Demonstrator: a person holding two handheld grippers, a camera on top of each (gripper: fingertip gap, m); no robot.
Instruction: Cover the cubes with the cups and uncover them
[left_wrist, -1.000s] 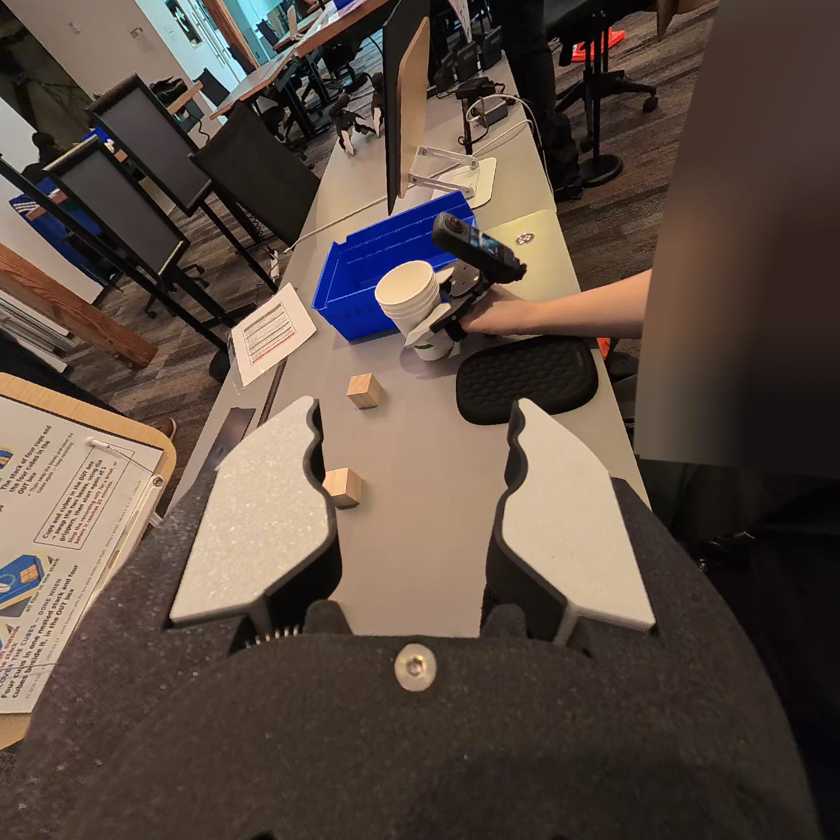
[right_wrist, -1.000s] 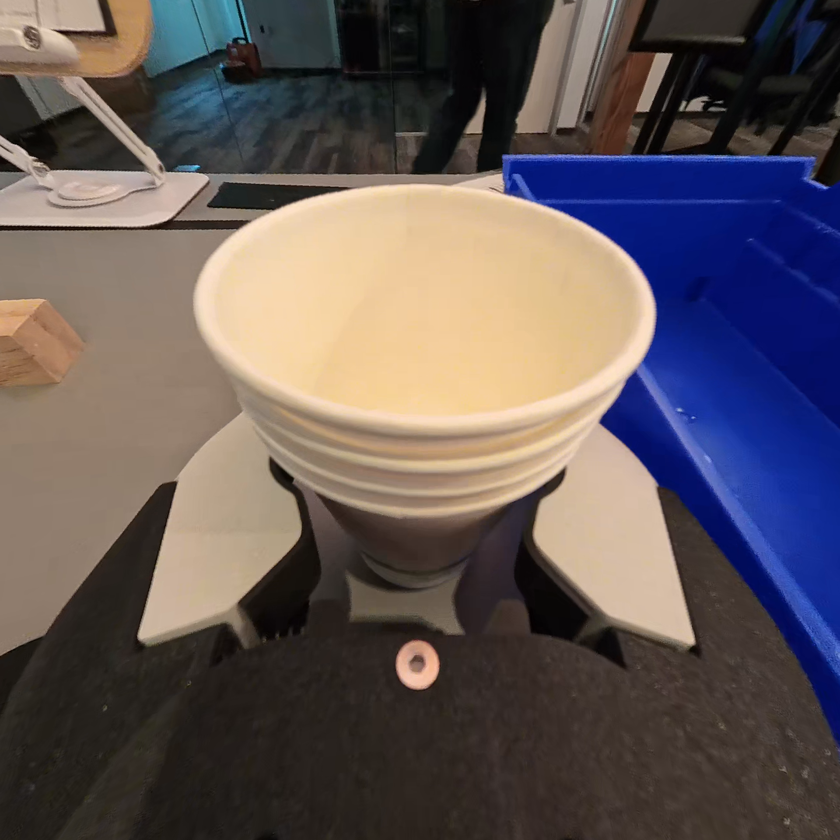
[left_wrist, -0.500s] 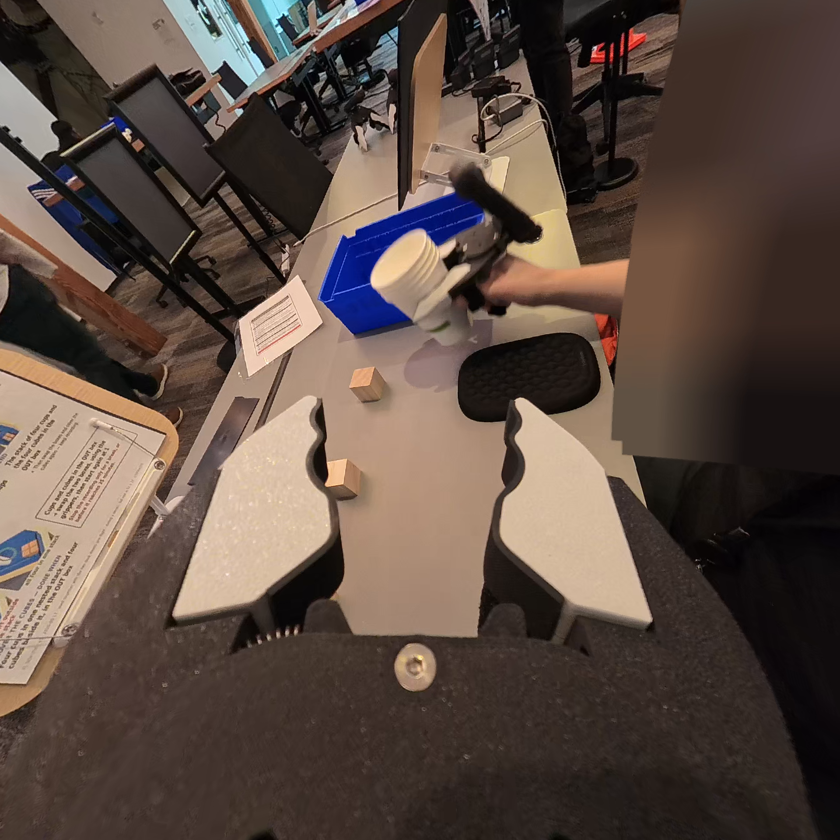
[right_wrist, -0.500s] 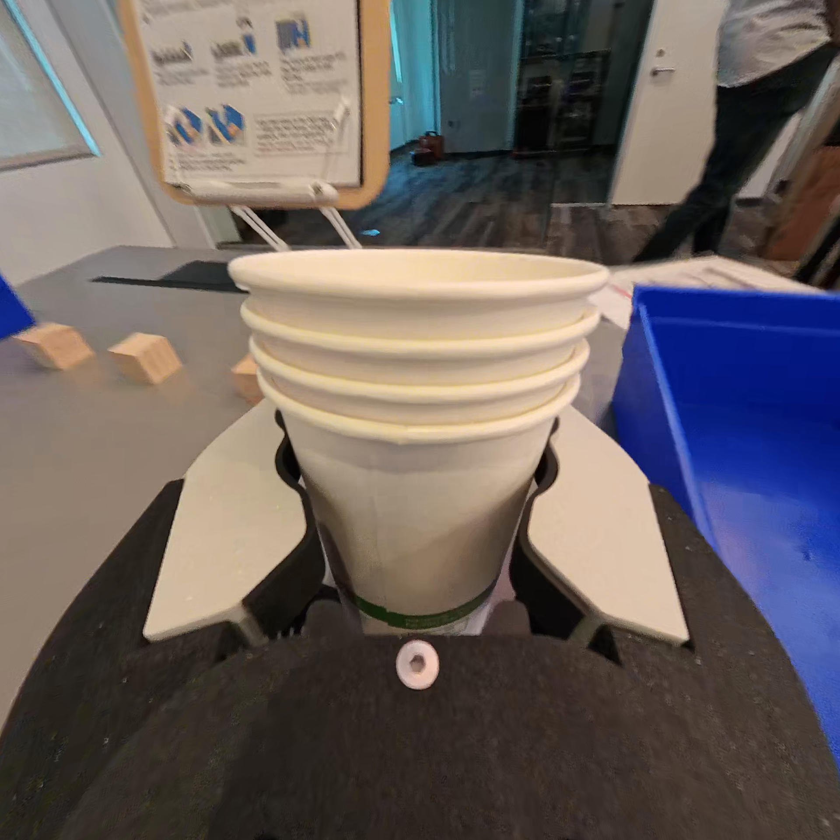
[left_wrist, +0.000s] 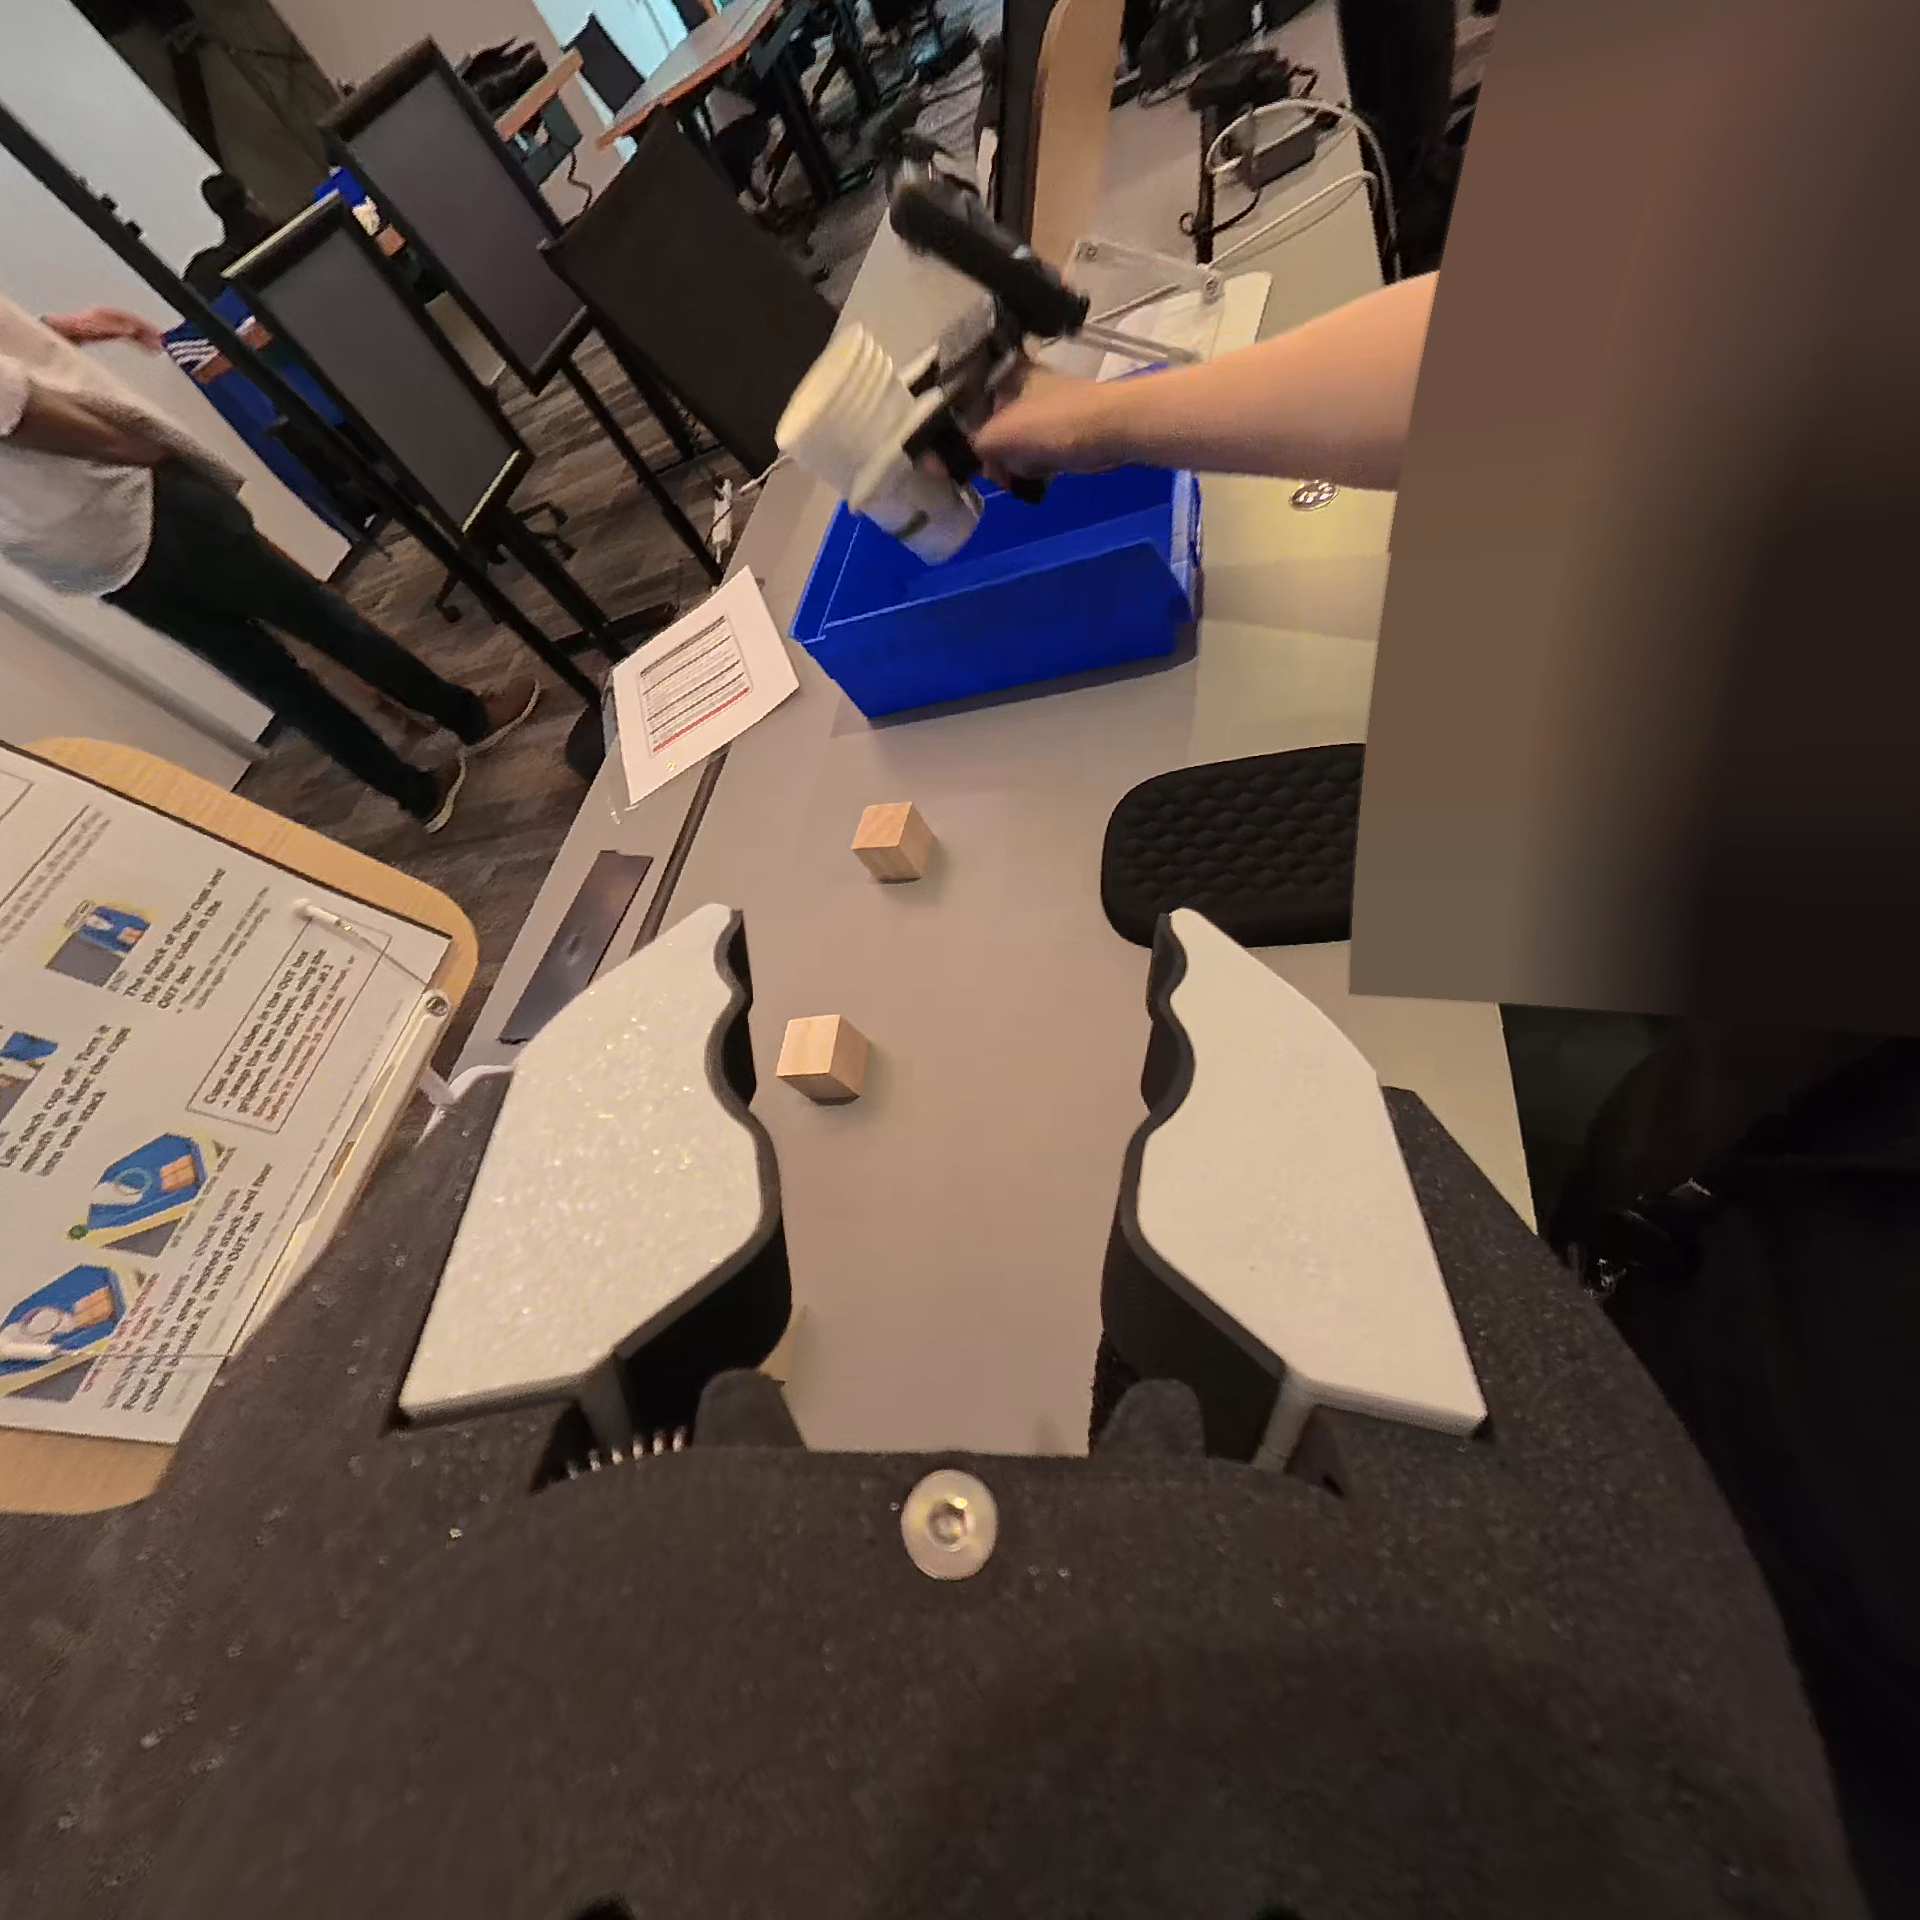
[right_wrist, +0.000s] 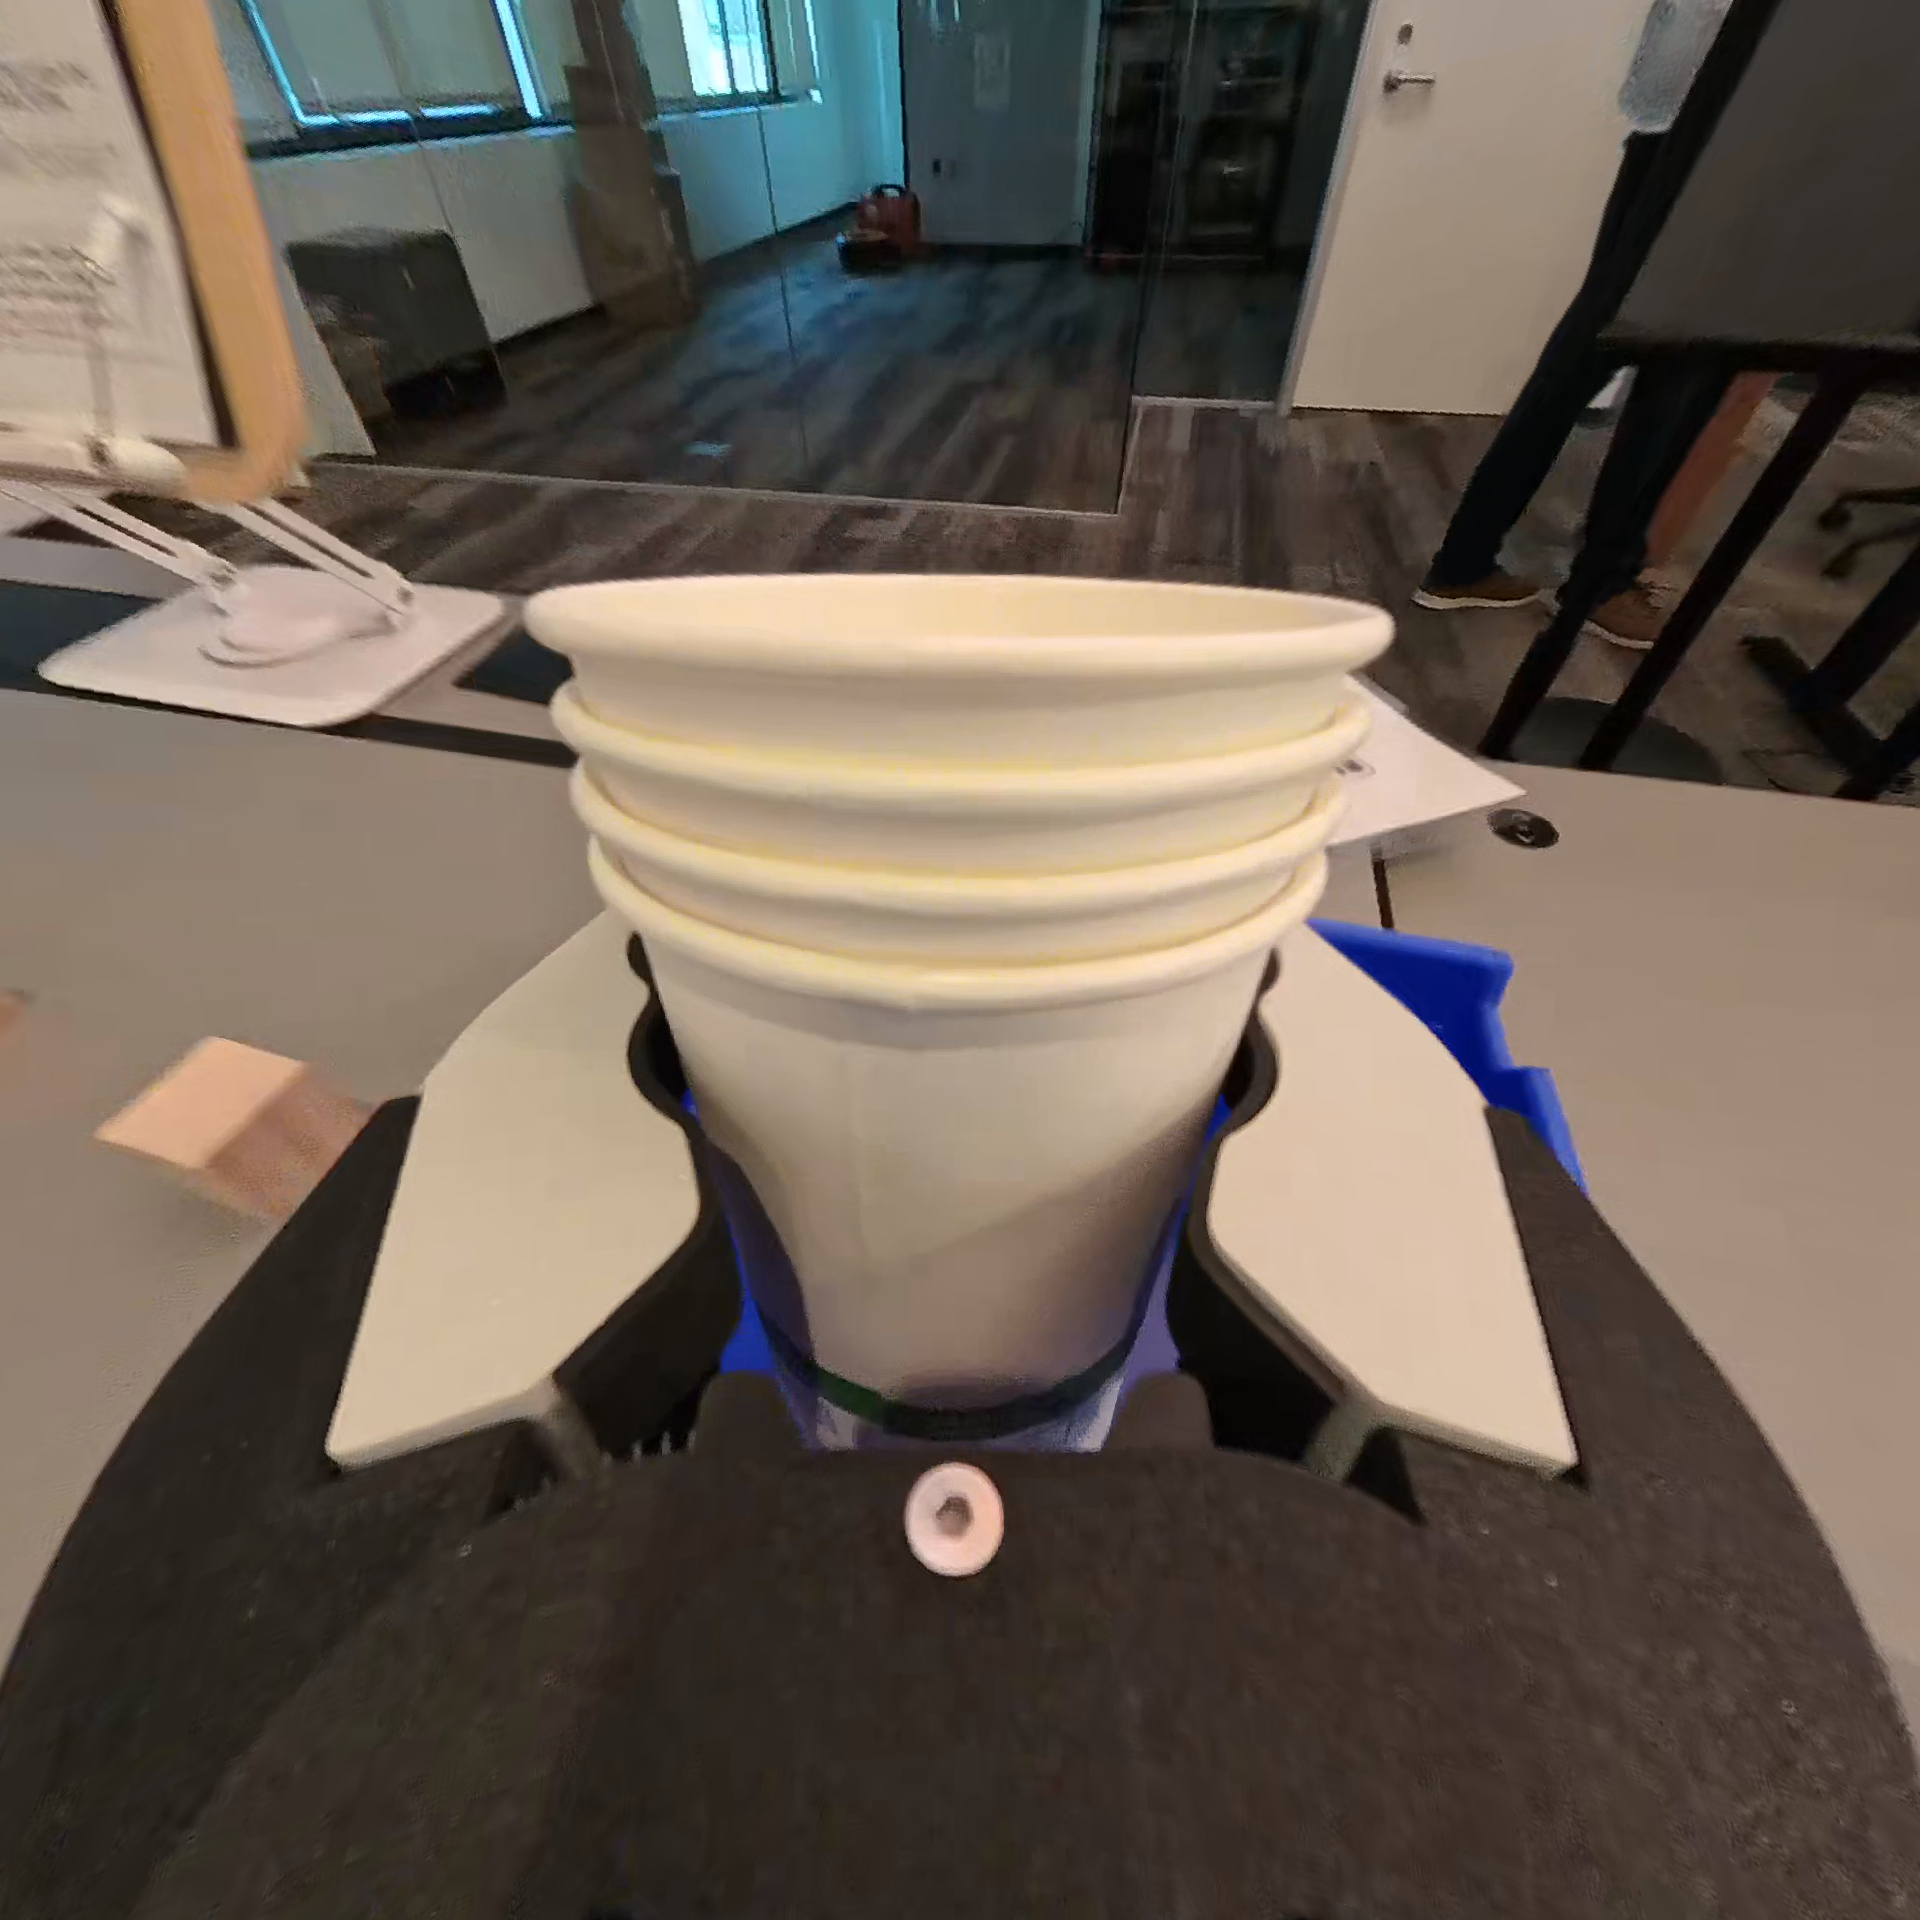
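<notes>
The stack of cups (right_wrist: 956, 935), four white paper cups nested together, is clamped between the two fingers of the right gripper (right_wrist: 951, 1039), which press against the lowest cup's wall on either side. In the left wrist view the same stack of cups (left_wrist: 862, 416) is held in the air, tilted with its mouth toward 10 o'clock, above the far left corner of the blue bin (left_wrist: 997, 613). The right gripper (left_wrist: 935, 405) is carried by a hand (left_wrist: 1039, 436) reaching in from 3 o'clock.

Two wooden cubes lie uncovered on the grey table (left_wrist: 997, 987). The near cube (left_wrist: 821, 1058) sits just beside the tip of the left gripper's left finger, at 10 o'clock from the gap. The far cube (left_wrist: 889, 842) lies farther up the table, toward 12 o'clock, between the near cube and the bin and apart from both. In the right wrist view one blurred cube (right_wrist: 229, 1122) shows at 9 o'clock of the stack; which of the two it is cannot be told.

The left gripper (left_wrist: 945, 997) hangs above the table with its fingers wide apart and nothing between them.

A black mat (left_wrist: 1236, 842) lies at 3 o'clock of the far cube. A printed sheet (left_wrist: 707, 681) lies at 9 o'clock of the bin. An instruction board (left_wrist: 156, 1091) stands at 9 o'clock of the left gripper.
</notes>
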